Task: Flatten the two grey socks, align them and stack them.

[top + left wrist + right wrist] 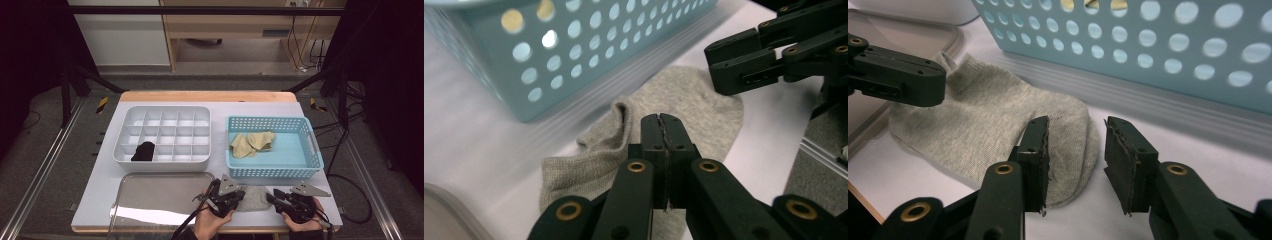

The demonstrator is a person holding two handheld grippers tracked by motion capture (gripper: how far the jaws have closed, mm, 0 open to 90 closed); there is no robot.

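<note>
The grey sock lies flat on the tabletop, just in front of the blue basket, between the two grippers. The left gripper has its jaws clenched together over the cuff end; whether a fold of cloth is pinched between them cannot be told, as the pads meet with no fabric showing. Likely it closed there to lift or hold this end. The right gripper stands with its jaws released and apart, one pad over the toe end of the sock and the other beyond its edge, above bare tabletop. This seems a preparation to take the toe, so that both ends can be managed together, perhaps for folding. The sock is not lifted yet.
</note>
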